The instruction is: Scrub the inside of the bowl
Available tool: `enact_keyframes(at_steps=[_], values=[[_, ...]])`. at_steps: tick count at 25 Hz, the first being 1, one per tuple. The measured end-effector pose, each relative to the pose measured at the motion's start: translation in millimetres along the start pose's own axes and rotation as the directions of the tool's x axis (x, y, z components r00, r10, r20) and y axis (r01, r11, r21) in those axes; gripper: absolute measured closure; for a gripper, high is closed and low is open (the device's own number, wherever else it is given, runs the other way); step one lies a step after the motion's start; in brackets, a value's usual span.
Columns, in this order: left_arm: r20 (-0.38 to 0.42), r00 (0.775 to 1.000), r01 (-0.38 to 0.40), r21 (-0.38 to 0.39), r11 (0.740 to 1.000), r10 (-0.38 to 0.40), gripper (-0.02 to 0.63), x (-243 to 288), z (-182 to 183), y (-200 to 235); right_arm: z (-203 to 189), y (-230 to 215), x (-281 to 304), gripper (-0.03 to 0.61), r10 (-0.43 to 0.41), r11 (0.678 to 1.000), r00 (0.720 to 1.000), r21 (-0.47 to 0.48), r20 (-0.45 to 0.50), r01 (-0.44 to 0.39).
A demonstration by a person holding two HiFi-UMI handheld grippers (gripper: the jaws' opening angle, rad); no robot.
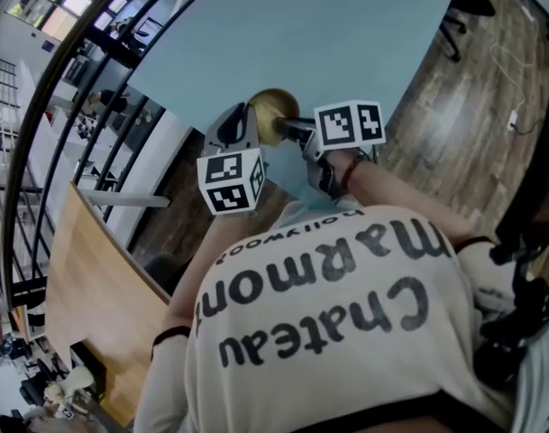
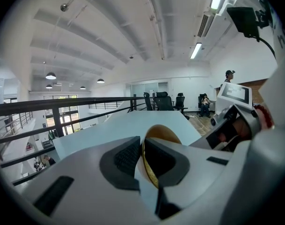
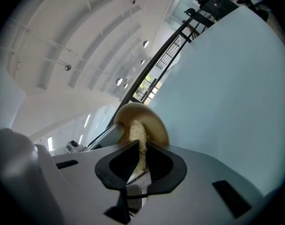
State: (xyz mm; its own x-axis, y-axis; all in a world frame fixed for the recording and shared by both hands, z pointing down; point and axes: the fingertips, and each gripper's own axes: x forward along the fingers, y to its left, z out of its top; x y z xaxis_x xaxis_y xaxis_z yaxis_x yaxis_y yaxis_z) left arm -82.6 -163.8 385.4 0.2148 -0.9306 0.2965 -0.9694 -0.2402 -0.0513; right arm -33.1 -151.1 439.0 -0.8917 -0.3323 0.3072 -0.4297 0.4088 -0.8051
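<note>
Two grips matter: left gripper (image 2: 141, 144) fingers pinch the bowl (image 1: 272, 106) by its rim above the desk (image 1: 301, 34), right gripper (image 3: 141, 145) fingers clamp the scrubber (image 3: 136, 131) against its inside. Hold the bowl steady, sweep firm circles.

The person wears a cream T-shirt (image 1: 346, 332) printed in dark grey: "Chateau Marmont" in large letters, "hollywood" in small ones. Its short sleeves end in dark trim (image 1: 170, 335). A red band (image 1: 350, 171) circles the right wrist.

The left gripper (image 2: 142, 150) has a smooth pale grey shell and 2 jaws lined with black pads (image 2: 128, 156) that have a fine ribbed texture. A black oblong slot (image 2: 51, 196) is sunk into the shell. The right gripper (image 3: 141, 153) is built the same way, grey with black pads and black slots (image 3: 231, 198).

Each gripper carries a white cube with black square markers, the left cube (image 1: 229, 180) and the right cube (image 1: 349, 124).
</note>
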Motion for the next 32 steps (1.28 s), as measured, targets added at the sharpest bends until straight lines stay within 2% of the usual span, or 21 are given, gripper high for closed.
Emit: enact_keyframes(at_steps=[5,13,17,25,32], values=[[-0.018,1.000,-0.008,-0.014,1.000,0.007,0.591,-6.3,-7.0,3.9,1.7,6.5,-0.3,0.517,0.031,0.999,0.999,0.028,0.022,-0.031],[-0.044,0.999,-0.004,-0.068,0.998,0.001,0.592,-11.2,-16.3,7.8,14.8,15.7,-1.9,0.518,0.022,0.998,0.998,-0.061,0.064,-0.018],[-0.041,0.999,-0.019,-0.072,0.997,0.016,0.595,-10.0,-14.3,12.5,15.2,23.6,1.2,0.518,0.068,0.996,0.996,-0.063,0.063,-0.064],[-0.043,0.999,-0.013,-0.096,0.995,0.009,0.598,-7.2,-11.1,20.7,11.7,53.0,11.2,0.518,0.206,0.973,0.979,-0.107,-0.007,-0.206],[-0.052,0.999,-0.018,-0.111,0.994,0.012,0.598,-3.7,-13.4,38.2,-1.7,60.3,29.6,0.520,0.191,0.961,0.975,-0.183,-0.113,-0.209]])
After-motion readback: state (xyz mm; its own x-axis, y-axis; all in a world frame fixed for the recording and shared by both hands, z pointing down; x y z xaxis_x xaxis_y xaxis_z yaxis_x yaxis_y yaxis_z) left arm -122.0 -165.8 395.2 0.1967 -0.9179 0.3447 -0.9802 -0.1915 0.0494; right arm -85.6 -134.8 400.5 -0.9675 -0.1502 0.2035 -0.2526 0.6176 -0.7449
